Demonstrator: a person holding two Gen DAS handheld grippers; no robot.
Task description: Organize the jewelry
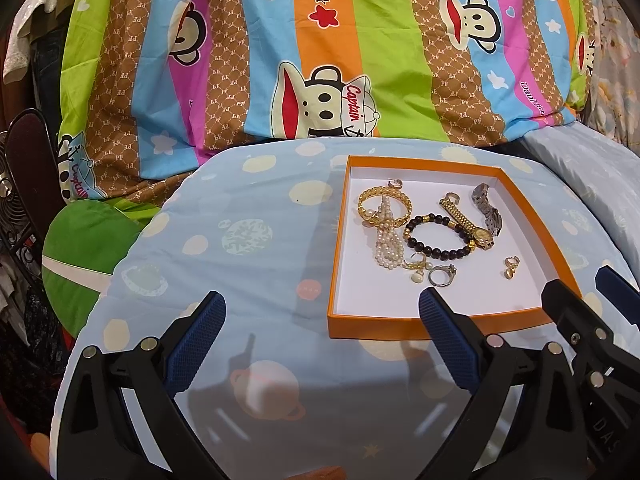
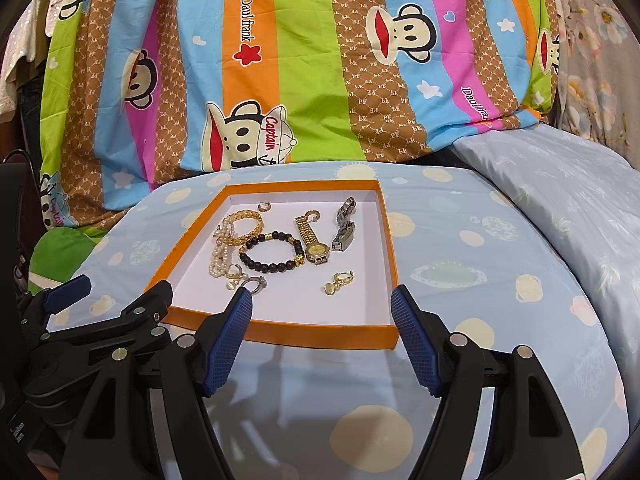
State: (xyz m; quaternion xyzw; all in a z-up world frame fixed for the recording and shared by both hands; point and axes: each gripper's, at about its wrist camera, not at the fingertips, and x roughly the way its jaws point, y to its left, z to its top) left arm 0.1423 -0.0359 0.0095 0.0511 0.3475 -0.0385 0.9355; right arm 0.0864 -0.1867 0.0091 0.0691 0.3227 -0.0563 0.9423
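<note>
An orange box lid (image 1: 400, 325) (image 2: 280, 330) with a white floor lies on the blue planet-print sheet. In it lie a gold bangle (image 1: 402, 203) (image 2: 256, 224), a pearl strand (image 1: 385, 246) (image 2: 219, 258), a black bead bracelet (image 1: 436, 254) (image 2: 266, 267), a gold watch (image 1: 472, 226) (image 2: 314, 248), a silver watch (image 1: 490, 210) (image 2: 345, 232), a silver ring (image 1: 440, 276) (image 2: 256, 284) and small gold earrings (image 1: 510, 268) (image 2: 339, 282). My left gripper (image 1: 322, 304) is open and empty, left of the lid's near edge. My right gripper (image 2: 322, 300) is open and empty over that near edge.
A striped cartoon-monkey quilt (image 1: 320, 48) (image 2: 304, 60) rises behind the lid. A pale blue pillow (image 2: 560, 200) lies to the right. A green cushion (image 1: 84, 240) and dark clutter sit at the left. The right gripper's body (image 1: 592, 320) shows in the left wrist view.
</note>
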